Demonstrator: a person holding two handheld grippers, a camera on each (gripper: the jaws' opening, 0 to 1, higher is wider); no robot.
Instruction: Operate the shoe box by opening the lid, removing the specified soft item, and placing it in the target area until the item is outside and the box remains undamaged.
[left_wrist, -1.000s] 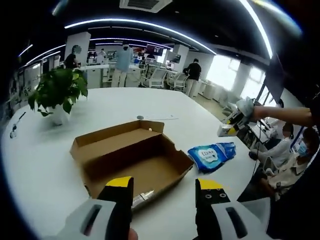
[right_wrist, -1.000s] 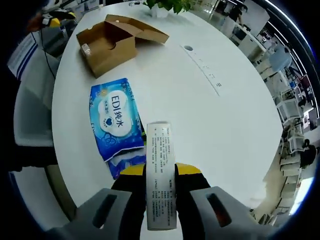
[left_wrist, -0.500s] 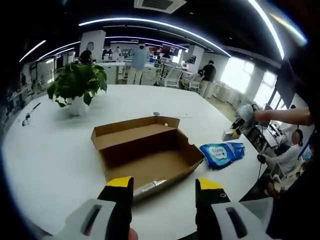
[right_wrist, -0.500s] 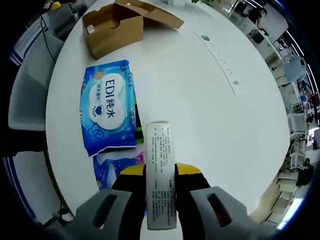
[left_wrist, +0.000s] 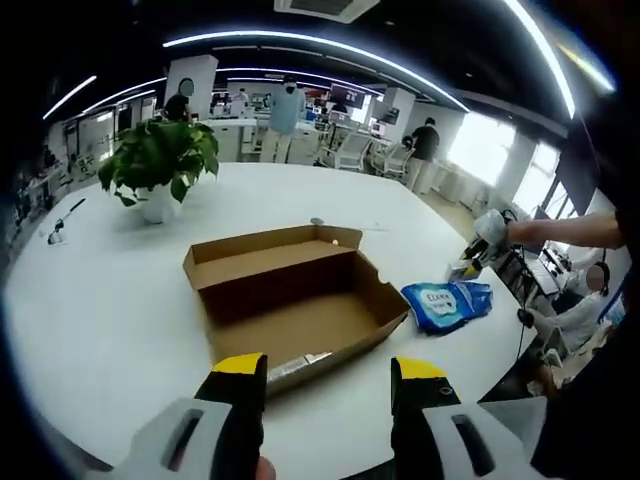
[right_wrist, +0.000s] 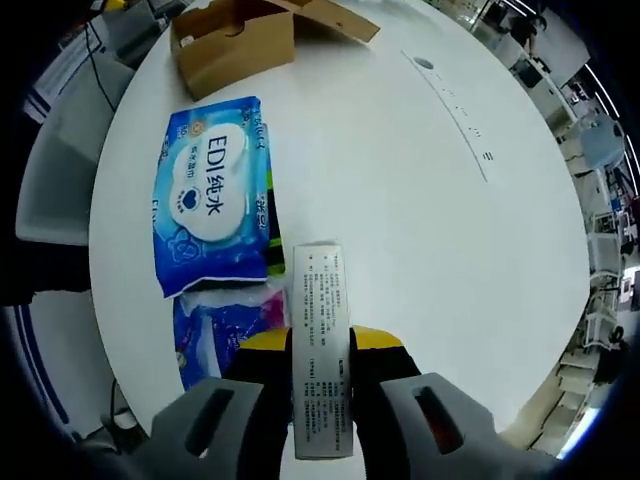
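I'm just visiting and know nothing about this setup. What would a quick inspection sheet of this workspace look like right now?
Surface: white round table, mostly bare.
Job's things: cardboard shoe box lies open, lid folded back; blue wipes pack lies flat on the table outside the box, overlapping a second blue pack near the table edge.
Clutter: potted plant on the far side of the table; a small dark item near the table's edge.
Grippers: left gripper open, holding nothing, pointing at the box; right gripper shut on a small white printed carton.
Cables: dark cable hangs off the table edge.
Surroundings: open office with desks, chairs and people standing.
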